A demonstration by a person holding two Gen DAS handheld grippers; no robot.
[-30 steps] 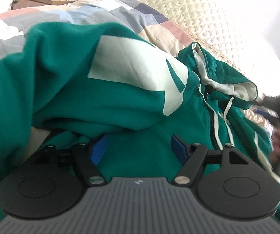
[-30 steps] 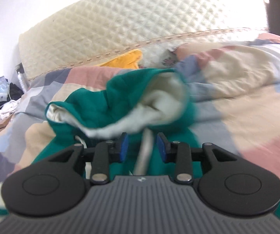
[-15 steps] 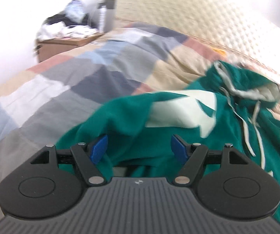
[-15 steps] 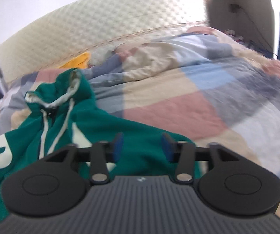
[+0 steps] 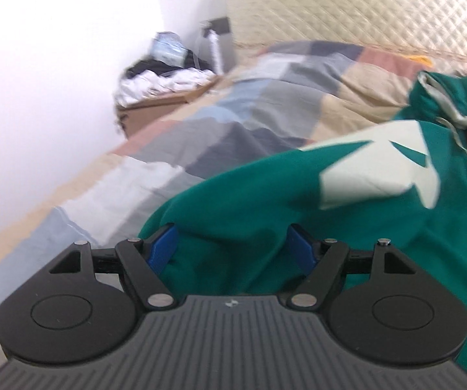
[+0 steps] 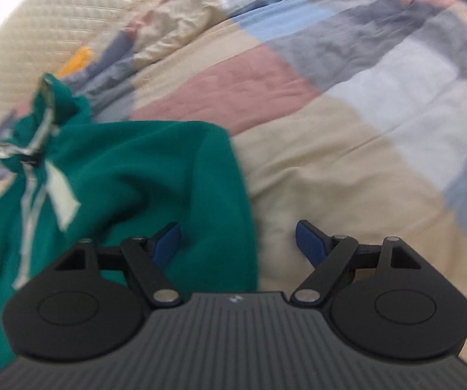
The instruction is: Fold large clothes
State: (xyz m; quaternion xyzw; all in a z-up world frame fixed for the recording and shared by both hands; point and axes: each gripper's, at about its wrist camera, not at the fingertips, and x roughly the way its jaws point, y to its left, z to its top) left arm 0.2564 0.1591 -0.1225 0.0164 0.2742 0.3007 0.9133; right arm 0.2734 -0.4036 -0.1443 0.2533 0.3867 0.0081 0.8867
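A large green hoodie with a white print lies crumpled on a patchwork bed cover. My left gripper stands open low over the hoodie's left edge. Green cloth bulges between its blue pads without being pinched. In the right wrist view the hoodie fills the left half, with the hood and white drawstrings at the far left. My right gripper hangs over the hoodie's right edge, its jaws opening. Cloth lies by the left pad and bare bed cover by the right one.
A cream quilted headboard runs along the back. A brown box piled with white and dark clothes stands by the white wall at the bed's left side. Something yellow lies against the headboard.
My right gripper let go of the hood and drawstring, opened wide, and swung right and down to the hoodie's right edge. My left gripper rose a little and turned toward the bed's left side, still open.
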